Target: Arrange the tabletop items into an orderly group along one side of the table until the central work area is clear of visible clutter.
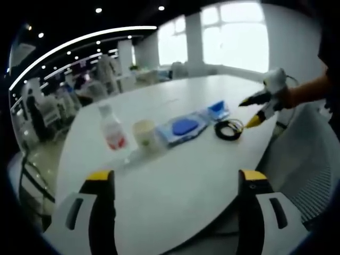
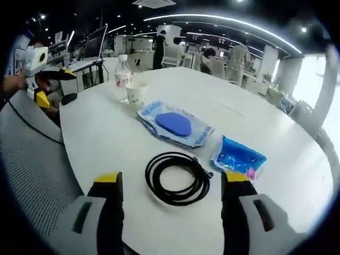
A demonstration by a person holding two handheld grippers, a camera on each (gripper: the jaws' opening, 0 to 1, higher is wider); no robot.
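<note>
On the white table (image 1: 175,175) a row of items runs along one side: a clear bottle (image 1: 112,129) with a red label, a paper cup (image 1: 146,135), a clear packet holding a blue pad (image 1: 183,127), a small blue pouch (image 1: 218,109) and a coiled black cable (image 1: 229,129). My left gripper (image 1: 178,183) is open above bare tabletop, well short of them. My right gripper (image 2: 171,183) is open just in front of the cable (image 2: 178,177), with the blue pad packet (image 2: 174,125), the pouch (image 2: 238,156), the cup (image 2: 136,94) and the bottle (image 2: 122,77) beyond. The right gripper (image 1: 254,109) appears open beside the cable.
A grey mesh chair (image 2: 29,159) stands at the table's edge near the right gripper. The left gripper (image 2: 45,85) shows at far left, held by a hand. Desks, monitors and people fill the office behind. Bright windows (image 1: 234,37) line one wall.
</note>
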